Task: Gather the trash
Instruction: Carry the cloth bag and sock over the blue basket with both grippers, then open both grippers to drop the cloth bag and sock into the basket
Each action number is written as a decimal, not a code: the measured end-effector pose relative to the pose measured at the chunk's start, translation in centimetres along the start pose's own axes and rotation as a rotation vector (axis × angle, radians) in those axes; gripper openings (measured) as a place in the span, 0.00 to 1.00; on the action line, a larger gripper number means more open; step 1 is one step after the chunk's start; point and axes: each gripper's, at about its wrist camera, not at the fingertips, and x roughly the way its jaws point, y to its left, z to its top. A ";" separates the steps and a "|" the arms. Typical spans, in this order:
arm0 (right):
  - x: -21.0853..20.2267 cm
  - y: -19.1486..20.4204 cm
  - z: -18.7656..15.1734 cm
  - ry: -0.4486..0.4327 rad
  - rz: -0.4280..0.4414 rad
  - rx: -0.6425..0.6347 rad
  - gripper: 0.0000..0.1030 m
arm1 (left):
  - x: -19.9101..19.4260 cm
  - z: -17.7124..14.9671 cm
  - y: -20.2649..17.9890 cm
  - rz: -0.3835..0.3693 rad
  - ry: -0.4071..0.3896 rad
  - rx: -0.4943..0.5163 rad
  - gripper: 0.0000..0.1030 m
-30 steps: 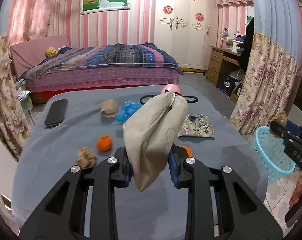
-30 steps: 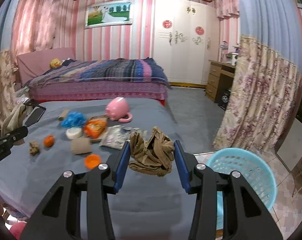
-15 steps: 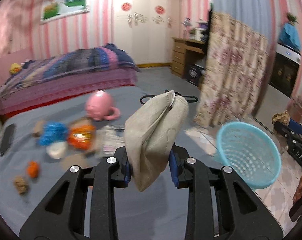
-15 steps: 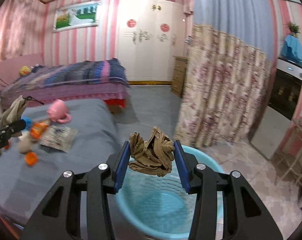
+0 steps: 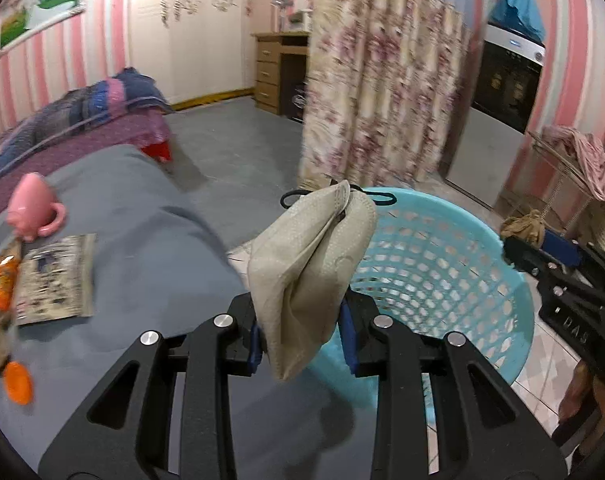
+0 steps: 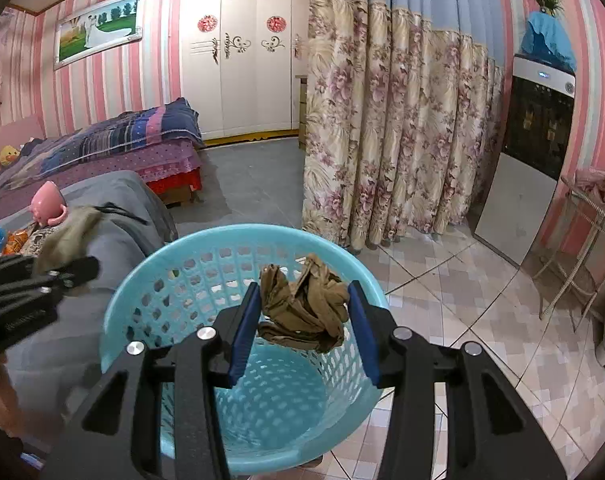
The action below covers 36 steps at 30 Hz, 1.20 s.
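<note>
My left gripper (image 5: 302,332) is shut on a beige face mask (image 5: 306,264) with black ear loops, held at the near rim of the blue plastic basket (image 5: 442,280). My right gripper (image 6: 304,320) is shut on a crumpled brown paper wad (image 6: 302,304), held over the open mouth of the basket (image 6: 150,280), which stands on the tiled floor beside the grey-covered table (image 6: 114,216). The right gripper with its wad also shows in the left wrist view (image 5: 522,236). The left gripper shows in the right wrist view (image 6: 34,280).
On the grey table lie a pink mug (image 5: 32,212), a printed packet (image 5: 54,276), an orange snack bag (image 5: 0,280) and an orange lid (image 5: 18,378). A floral curtain (image 6: 402,140) hangs behind the basket. A wire rack (image 6: 582,236) stands at right.
Both grippers swung right from the table toward the basket. The right gripper with the brown wad now hangs over the basket's opening; the left with the mask has come up to its rim.
</note>
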 end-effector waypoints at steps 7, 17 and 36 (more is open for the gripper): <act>0.8 -1.3 -0.4 0.012 -0.021 0.032 0.43 | 2.5 1.5 -2.0 -0.009 -0.005 0.058 0.66; 1.4 -0.5 -0.9 0.017 -0.029 0.031 0.43 | 2.0 2.1 1.8 0.032 -0.040 0.001 0.93; 2.6 2.4 -1.2 0.029 -0.059 0.037 0.80 | -1.9 0.1 6.7 0.111 -0.068 -0.035 0.95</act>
